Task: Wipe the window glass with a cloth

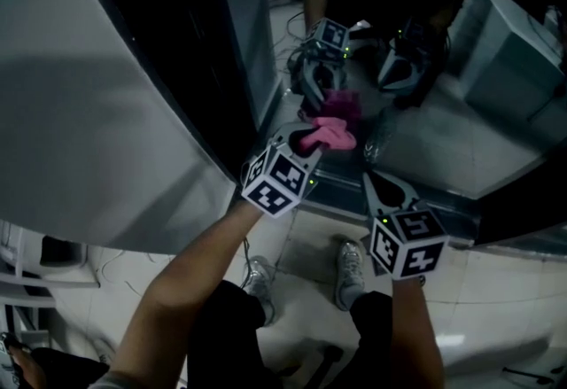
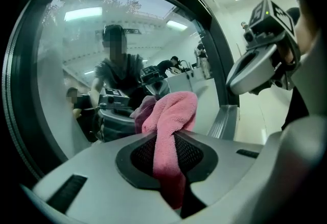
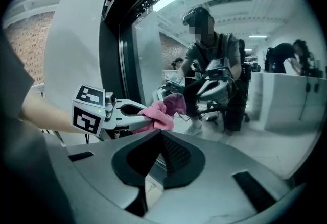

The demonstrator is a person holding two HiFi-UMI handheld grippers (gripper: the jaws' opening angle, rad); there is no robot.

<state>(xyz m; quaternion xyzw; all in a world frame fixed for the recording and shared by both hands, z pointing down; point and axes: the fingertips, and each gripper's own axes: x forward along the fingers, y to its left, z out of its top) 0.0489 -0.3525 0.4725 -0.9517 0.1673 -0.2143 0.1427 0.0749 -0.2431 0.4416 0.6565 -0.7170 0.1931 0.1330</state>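
Note:
My left gripper (image 1: 306, 137) is shut on a pink cloth (image 1: 328, 136), whose bunched end meets its own reflection on the window glass (image 1: 443, 130) near the lower sill. In the left gripper view the cloth (image 2: 171, 126) runs between the jaws and bulges out toward the glass (image 2: 82, 65). My right gripper (image 1: 372, 176) hangs just right of it, shut with nothing in it, tip short of the glass. The right gripper view shows its jaws (image 3: 158, 136) together, with the left gripper (image 3: 115, 116) and cloth (image 3: 161, 113) ahead at the left.
A dark window frame (image 1: 177, 42) and a pale wall panel (image 1: 80, 95) stand to the left of the glass. The glass mirrors a person, both grippers and a lit room. Below are a tiled floor (image 1: 496, 290) and the person's shoes (image 1: 350, 268).

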